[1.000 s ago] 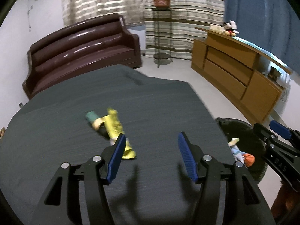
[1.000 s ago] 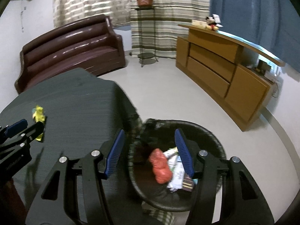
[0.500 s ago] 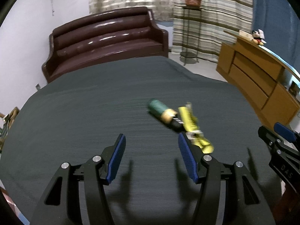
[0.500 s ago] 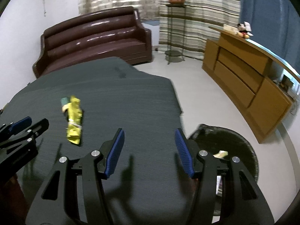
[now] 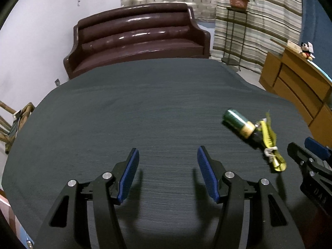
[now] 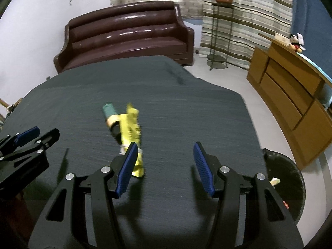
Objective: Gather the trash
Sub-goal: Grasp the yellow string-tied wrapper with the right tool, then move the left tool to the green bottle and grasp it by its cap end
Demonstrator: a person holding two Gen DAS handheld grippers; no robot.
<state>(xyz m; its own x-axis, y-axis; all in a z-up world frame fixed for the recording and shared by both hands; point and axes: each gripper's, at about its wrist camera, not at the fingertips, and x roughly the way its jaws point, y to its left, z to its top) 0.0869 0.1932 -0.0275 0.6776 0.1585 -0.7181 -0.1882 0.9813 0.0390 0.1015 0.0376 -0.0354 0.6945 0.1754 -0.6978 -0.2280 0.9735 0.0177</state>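
Trash, remaining: one green tube (image 6: 110, 113) and one yellow wrapper (image 6: 131, 132), lying touching each other on the dark desk (image 6: 186, 114), toward its near left part in the right wrist view. The wrapper is running from beside the tube toward the near edge, its near end sitting just behind the left pad of the right claw (image 6: 165, 166).

Trash, collected: a black bin (image 6: 290, 178) is standing on the floor off the desk's near right corner, showing a pale scrap and a bit of red inside; most of its contents are hidden.

Right claw: jaws standing apart, gripping nothing; only bare desk is showing between the pads.

Left claw (image 5: 168, 172): jaws likewise standing apart and empty, pointing at bare desk, with the tube (image 5: 238, 121) and wrapper (image 5: 269, 143) lying off to its right, between the two claws.

Other fixtures: brown sofa (image 5: 137, 41) at the far side, plant stand (image 5: 236, 31) and wooden cabinet (image 5: 296, 89) to the right.

Progress, as judged: some trash is already sitting in the bin; the tube and wrapper are still waiting to be picked up and carried over. No other litter is showing on the desk.
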